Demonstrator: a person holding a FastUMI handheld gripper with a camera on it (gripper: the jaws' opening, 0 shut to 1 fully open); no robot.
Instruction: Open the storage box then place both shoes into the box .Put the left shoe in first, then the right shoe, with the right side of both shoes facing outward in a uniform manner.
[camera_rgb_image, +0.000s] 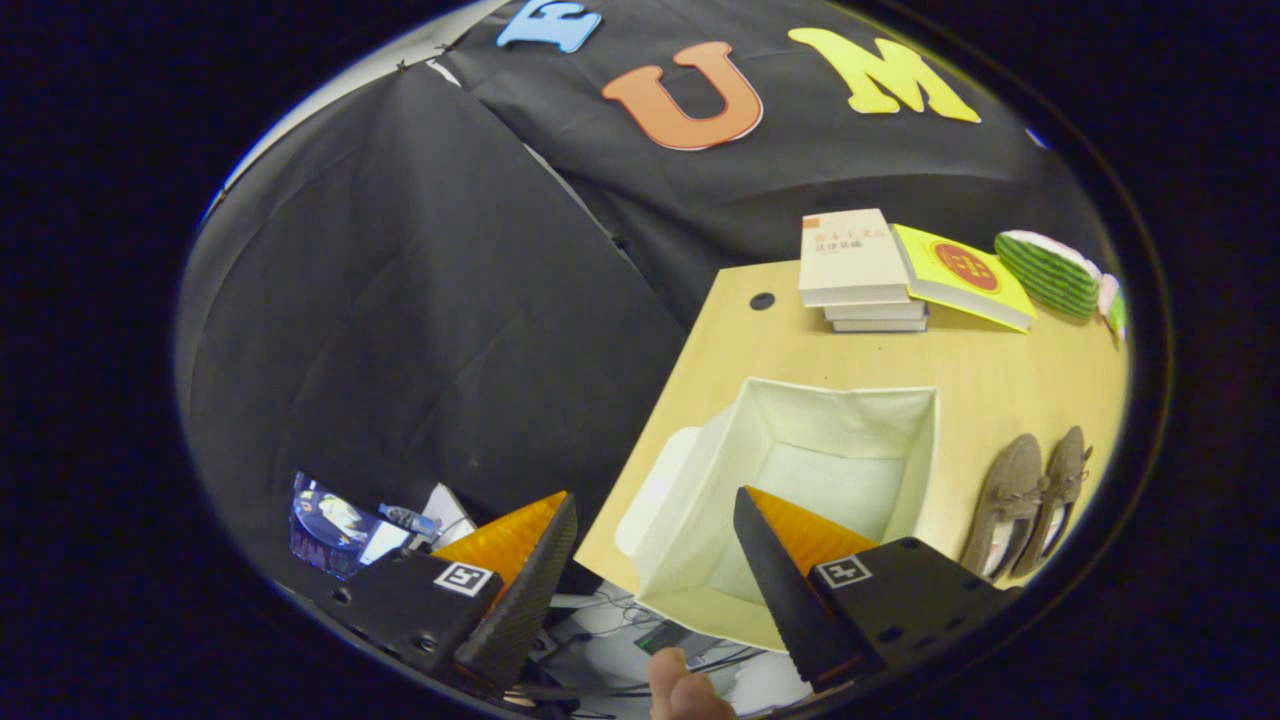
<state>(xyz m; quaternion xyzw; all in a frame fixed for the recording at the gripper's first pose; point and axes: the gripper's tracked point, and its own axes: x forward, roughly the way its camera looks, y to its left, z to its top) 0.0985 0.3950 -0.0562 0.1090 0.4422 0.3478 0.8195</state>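
A white fabric storage box (800, 480) stands open on the light wooden table (990, 370), its lid hanging down the side nearest me and its inside bare. Two brown-grey shoes (1030, 500) lie side by side on the table to the right of the box. My gripper (655, 515) is open, held above the table's near-left edge, with nothing between its fingers. One finger overlaps the box's near wall, the other hangs off the table over the floor area.
A stack of books (860, 270) and a yellow book (960, 275) lie at the table's far side, with a green striped plush (1050, 272) beside them. A cable hole (762, 300) marks the far-left corner. Cables and clutter (620, 620) lie below the table edge. A fingertip (680, 685) shows beneath the gripper.
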